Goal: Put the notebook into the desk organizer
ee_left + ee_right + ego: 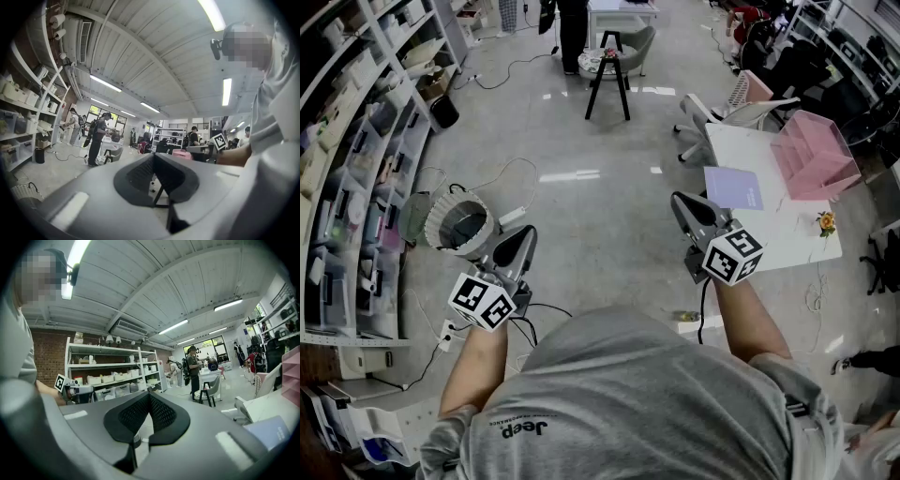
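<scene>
A lavender notebook (734,187) lies flat on the white table (787,239) at the right, next to the pink desk organizer (814,155). My right gripper (678,201) hangs just left of the table's near corner, shut and empty, a short way from the notebook. My left gripper (526,234) is held over the floor far to the left, also shut with nothing in it. In the right gripper view the jaws (149,397) meet and the notebook (269,430) shows at the lower right. The left gripper view shows closed jaws (153,156) and the organizer (180,153) far off.
A small yellow flower (827,222) sits on the table's near end. A white chair (717,112) stands beyond the table, a black stool (609,70) further back. Shelving (356,141) lines the left wall, with a round basket (461,225) and cables on the floor.
</scene>
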Available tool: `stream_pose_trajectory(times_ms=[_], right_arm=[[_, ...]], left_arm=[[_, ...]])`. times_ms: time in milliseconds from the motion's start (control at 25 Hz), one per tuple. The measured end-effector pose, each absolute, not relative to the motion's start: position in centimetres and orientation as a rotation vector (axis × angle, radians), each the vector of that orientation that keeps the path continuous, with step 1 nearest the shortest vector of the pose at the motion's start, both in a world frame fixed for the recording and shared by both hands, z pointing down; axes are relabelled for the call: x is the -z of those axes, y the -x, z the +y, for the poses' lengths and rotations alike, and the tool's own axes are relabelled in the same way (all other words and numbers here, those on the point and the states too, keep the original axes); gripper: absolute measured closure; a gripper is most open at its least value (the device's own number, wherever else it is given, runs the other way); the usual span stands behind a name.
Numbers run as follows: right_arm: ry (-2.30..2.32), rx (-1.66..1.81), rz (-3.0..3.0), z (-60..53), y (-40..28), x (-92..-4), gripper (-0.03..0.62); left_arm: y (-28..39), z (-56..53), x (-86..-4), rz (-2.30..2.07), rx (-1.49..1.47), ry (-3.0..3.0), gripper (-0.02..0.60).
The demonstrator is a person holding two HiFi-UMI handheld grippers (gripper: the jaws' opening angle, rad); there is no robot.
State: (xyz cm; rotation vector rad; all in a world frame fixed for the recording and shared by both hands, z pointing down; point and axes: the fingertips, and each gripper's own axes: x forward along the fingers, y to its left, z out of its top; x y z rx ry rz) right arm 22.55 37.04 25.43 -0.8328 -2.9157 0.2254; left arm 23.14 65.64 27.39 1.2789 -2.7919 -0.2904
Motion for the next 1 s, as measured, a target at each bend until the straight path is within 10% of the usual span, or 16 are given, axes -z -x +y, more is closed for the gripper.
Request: stream_pose_trajectory(times_ms=[680,800,1000], right_arm=[[0.931,-0.201,-2.944,37.2,-22.5,-24.8,0.590],[1.075,-0.142,-2.882,38.9,-22.9,-25.0,0.328],[1.091,-0.134,-2.879,38.8,-22.3,-24.7,0.122]], left_arm=[[-22.7,65.4,-27.6,-2.798,0.291,-1.283,0.523],[-22.6,65.1,-27.4,-2.793,0.298,-1.279,0.523],[-22.3,64.2,-27.1,-2.791,0.297,-1.283,0.523]])
